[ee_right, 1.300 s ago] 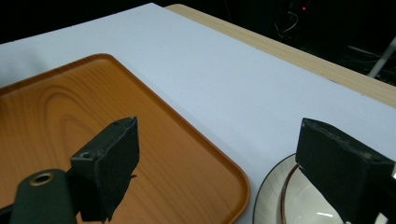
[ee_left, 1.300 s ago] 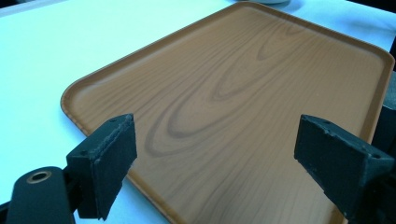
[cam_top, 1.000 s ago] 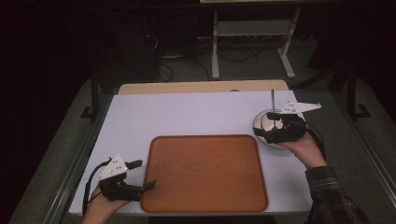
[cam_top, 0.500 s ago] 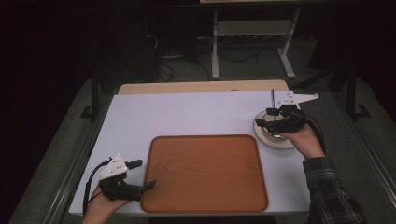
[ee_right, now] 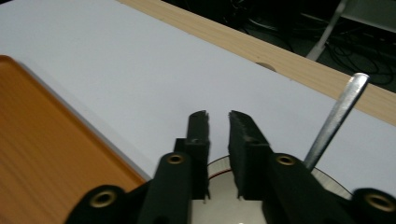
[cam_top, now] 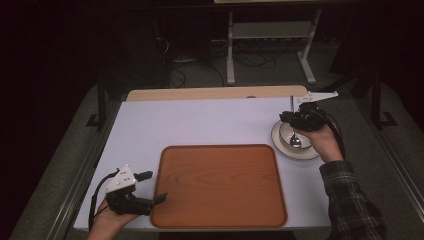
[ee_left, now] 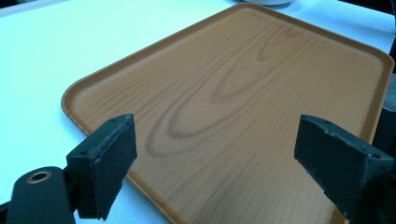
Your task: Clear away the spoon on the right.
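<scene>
One white table (cam_top: 200, 125) across mid-frame, with a wood-grain brown tray (cam_top: 220, 185) at lower centre. At right, a white bowl (cam_top: 282, 140) with a spoon (cam_top: 295, 141) inside, handle standing up. Right gripper (cam_top: 295, 119) just above that bowl, jaws nearly pressed together, seemingly pinching nothing. Left gripper (cam_top: 152, 187) at lower left, jaws spread wide at the tray's corner.

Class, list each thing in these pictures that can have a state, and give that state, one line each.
Tray: empty, flat on the table.
Bowl: upright, a spoon inside.
Spoon: standing in the bowl, handle up, free of the jaws.
Left claw: open, jaws astride the tray's corner.
Right claw: jaws nearly shut, gripping nothing, above the bowl.
</scene>
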The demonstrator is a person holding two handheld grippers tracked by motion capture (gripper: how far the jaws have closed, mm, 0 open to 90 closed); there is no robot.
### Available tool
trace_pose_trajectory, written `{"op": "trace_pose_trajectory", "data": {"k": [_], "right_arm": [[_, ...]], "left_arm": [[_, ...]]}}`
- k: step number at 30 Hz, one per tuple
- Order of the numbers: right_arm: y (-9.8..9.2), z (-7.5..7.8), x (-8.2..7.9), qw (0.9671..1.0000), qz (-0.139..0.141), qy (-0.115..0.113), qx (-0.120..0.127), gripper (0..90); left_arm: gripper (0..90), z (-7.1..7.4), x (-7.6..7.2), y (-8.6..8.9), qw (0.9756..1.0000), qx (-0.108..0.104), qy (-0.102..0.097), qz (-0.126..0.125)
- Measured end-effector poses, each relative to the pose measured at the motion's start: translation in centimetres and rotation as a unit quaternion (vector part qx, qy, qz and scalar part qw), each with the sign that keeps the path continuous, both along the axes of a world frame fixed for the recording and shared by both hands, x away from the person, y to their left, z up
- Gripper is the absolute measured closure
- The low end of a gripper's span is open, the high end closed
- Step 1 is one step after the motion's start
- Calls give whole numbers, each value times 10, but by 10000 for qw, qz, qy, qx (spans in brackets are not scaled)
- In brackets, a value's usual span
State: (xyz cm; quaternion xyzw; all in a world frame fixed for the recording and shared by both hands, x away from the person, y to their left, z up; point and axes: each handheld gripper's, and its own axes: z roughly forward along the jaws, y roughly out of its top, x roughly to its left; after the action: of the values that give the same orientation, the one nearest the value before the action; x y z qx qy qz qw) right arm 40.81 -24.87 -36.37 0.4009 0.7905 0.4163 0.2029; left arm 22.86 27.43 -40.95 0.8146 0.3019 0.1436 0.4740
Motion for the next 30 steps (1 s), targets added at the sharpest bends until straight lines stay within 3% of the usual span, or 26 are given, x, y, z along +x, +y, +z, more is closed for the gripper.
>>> {"op": "trace_pose_trajectory", "data": {"k": [3, 16, 30], "right_arm": [[-2, -3, 7, 9999, -90, 57, -44, 891], [-9, -17, 33, 9979, -575, 226, -174, 896], [-25, -26, 39, 9943, -982, 331, -256, 897]], "left_arm": [[127, 0, 0, 0, 10000, -2, 3, -3], [127, -1, 0, 1, 10000, -13, 16, 10], [127, -1, 1, 1, 10000, 6, 27, 11]]}}
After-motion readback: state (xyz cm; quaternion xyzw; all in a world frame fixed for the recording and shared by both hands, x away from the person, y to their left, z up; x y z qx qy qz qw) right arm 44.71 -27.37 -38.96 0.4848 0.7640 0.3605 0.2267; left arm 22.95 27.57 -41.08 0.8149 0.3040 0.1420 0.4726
